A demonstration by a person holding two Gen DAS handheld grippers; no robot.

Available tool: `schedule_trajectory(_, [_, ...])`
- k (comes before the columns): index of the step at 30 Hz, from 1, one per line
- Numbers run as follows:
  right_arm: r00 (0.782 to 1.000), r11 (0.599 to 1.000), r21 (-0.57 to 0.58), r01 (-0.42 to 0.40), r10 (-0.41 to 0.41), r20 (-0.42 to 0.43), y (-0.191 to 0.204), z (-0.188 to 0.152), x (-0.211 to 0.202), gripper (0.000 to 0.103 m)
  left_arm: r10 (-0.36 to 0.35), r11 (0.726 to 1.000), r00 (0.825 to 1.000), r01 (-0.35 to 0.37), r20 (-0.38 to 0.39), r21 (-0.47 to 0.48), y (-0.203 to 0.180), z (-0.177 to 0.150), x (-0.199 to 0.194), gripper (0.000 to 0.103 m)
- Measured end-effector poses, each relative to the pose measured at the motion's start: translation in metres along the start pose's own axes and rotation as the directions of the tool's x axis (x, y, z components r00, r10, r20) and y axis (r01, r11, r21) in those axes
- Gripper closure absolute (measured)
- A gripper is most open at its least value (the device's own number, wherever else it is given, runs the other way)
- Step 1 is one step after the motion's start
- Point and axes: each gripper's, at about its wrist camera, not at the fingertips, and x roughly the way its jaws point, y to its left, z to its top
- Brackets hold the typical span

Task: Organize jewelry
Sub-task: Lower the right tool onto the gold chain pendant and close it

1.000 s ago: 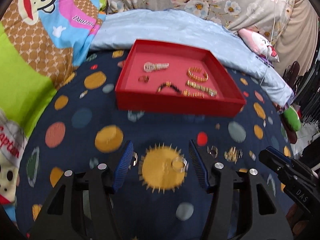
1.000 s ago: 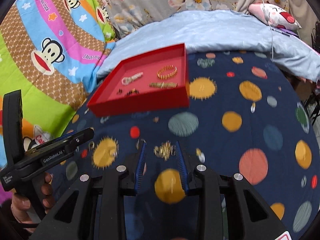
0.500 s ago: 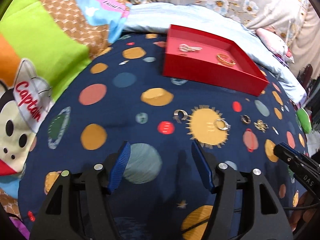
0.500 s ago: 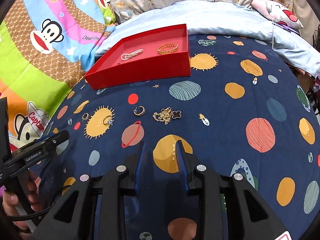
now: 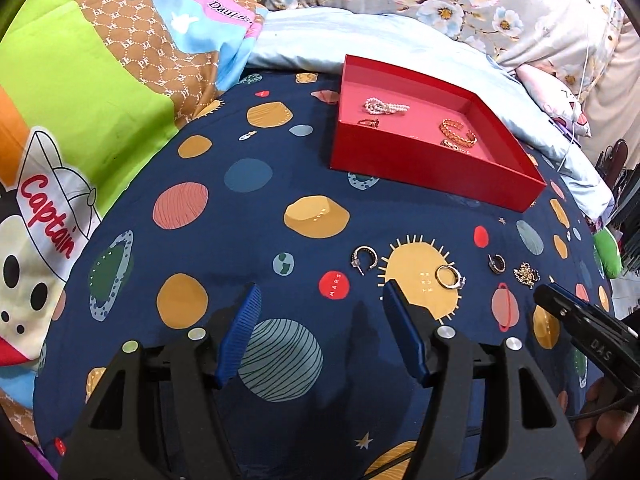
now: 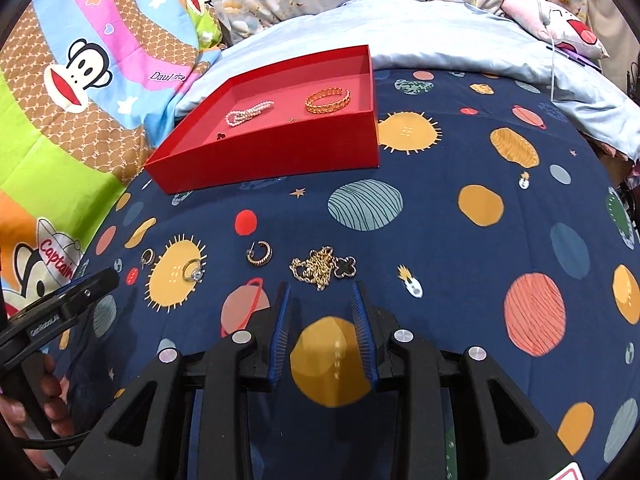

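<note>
A red tray (image 5: 424,168) (image 6: 280,156) on the planet-print bedspread holds a pearl piece (image 5: 385,106) (image 6: 249,113), a gold cuff bracelet (image 5: 459,131) (image 6: 328,101) and smaller items. Loose on the spread lie a hoop earring (image 5: 364,258) (image 6: 148,257), a stone ring (image 5: 449,277) (image 6: 193,269), a second hoop earring (image 5: 497,263) (image 6: 260,253) and a gold chain with a black clover (image 5: 527,274) (image 6: 322,267). My left gripper (image 5: 320,300) is open and empty, short of the first earring and the ring. My right gripper (image 6: 320,294) is open and empty just in front of the chain.
A cartoon monkey quilt (image 5: 92,80) (image 6: 92,64) rises on the left. A pale blue blanket (image 5: 380,44) (image 6: 440,36) and floral fabric lie behind the tray. A pink plush (image 6: 560,28) sits far right.
Both grippers have pulled back from the tray and the loose jewelry, which now lies farther ahead. Both stay open and empty. The jewelry has not moved.
</note>
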Motion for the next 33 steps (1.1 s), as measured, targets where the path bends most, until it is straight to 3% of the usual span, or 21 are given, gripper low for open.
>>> schedule_trajectory(9, [1.0,1.0,-0.003,0.009,-0.009,0.007,0.003,0.011,0.015,0.072,-0.014,1.0,1.0,0.014,-0.003,0.0,0.0,0.0,0.002,0.042])
schedule_trajectory(16, [0.997,0.995,-0.072,0.074,-0.072,0.024,0.014,0.013,0.021,0.072,-0.041,0.999,0.999,0.041,0.003,0.012,-0.008,0.001,0.0,0.042])
schedule_trajectory(21, [0.994,0.991,-0.078,0.104,-0.103,0.023,0.011,0.011,0.02,0.086,-0.056,0.998,0.998,0.056,0.004,0.028,-0.016,0.001,-0.002,0.042])
schedule_trajectory(23, [0.995,0.992,-0.074,0.103,-0.102,0.021,0.009,0.011,0.019,0.097,-0.063,0.998,0.998,0.063,0.004,0.032,-0.019,0.001,-0.003,0.042])
schedule_trajectory(33, [0.999,0.999,0.003,0.044,-0.044,0.008,-0.002,0.005,0.005,0.099,-0.094,0.994,0.996,0.094,-0.004,0.062,-0.036,-0.001,-0.003,0.042])
